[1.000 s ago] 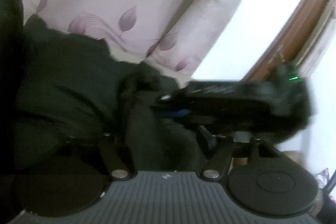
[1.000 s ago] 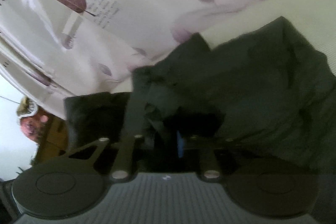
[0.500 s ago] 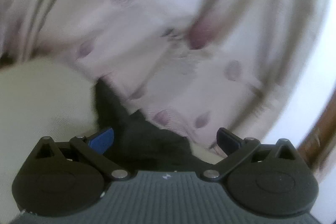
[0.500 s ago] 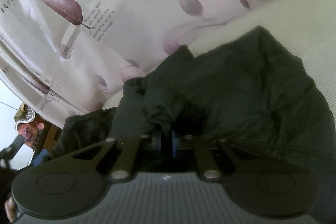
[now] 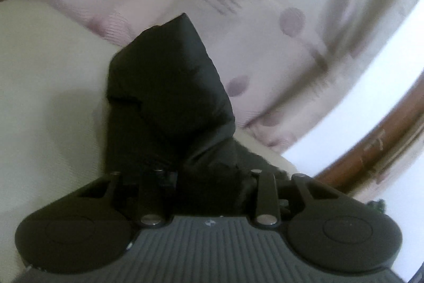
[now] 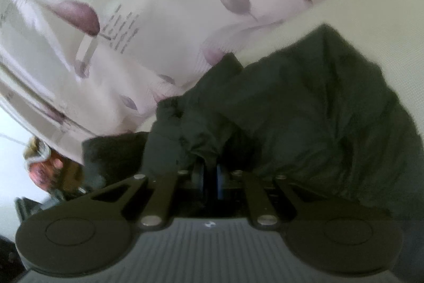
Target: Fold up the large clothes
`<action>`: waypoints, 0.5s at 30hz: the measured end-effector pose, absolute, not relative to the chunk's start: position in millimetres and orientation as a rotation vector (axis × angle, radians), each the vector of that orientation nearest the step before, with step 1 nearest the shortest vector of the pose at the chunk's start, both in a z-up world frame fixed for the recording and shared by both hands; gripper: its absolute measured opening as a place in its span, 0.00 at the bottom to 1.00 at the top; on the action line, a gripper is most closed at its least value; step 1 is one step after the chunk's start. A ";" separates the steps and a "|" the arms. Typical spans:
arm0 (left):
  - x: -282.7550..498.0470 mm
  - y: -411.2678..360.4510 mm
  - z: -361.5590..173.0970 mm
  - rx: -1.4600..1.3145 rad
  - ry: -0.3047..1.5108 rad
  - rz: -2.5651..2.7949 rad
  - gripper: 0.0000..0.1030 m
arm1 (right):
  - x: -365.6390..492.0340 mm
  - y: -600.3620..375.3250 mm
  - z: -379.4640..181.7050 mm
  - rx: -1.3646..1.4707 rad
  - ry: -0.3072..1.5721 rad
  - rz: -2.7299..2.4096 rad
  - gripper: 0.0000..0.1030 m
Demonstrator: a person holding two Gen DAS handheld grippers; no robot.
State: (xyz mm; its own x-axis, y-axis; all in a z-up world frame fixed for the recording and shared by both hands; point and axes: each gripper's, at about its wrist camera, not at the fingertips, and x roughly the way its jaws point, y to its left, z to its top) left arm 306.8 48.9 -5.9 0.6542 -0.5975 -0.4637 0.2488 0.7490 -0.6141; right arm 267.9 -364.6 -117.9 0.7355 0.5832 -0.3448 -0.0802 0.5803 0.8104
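**Both Sets of Fingers in the Black Garment**

Fingers of my left gripper are closing, and a bunched part of the black garment sits between them; the dark cloth hides the pads, so I cannot tell whether they already press on it. Ahead of these fingers the garment runs up in a narrow, puffy strip. To its left lies the cream bedsheet, and beyond and to the right lies the pale quilt with purple leaf prints. Far right, a brown wooden frame edges the view.

On my right gripper, the fingers are drawn nearly together, clamped on a gathered fold of the same garment. Left of and beyond them spreads the leaf-print quilt. From the pinched fold the garment spreads rightward in a wide, wrinkled mass on the bedsheet.
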 end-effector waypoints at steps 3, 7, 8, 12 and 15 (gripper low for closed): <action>294.3 9.9 -0.8 -0.568 0.670 -0.609 0.36 | 270.7 -375.3 -126.0 0.992 0.615 0.455 0.11; 258.1 -49.1 7.3 -0.383 0.517 -0.713 0.36 | 271.0 -390.6 -132.0 1.070 0.587 0.465 0.11; 243.9 -63.8 7.0 -0.292 0.455 -0.726 0.36 | 270.8 -394.6 -133.5 1.075 0.589 0.469 0.11; 228.8 -97.8 -10.3 -0.151 0.422 -0.764 0.36 | 268.8 -410.2 -141.1 1.108 0.602 0.483 0.11; 250.3 -92.2 -26.3 -0.282 0.495 -0.770 0.36 | 269.5 -417.7 -147.0 1.160 0.597 0.504 0.12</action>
State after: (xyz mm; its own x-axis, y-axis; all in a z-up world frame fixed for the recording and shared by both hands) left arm 250.3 -92.2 -26.3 0.6117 -0.7225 -0.3223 0.5930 0.6884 -0.4178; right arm 269.5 -417.7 -147.0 0.7411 0.6488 -0.1728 -0.0615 0.3219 0.9448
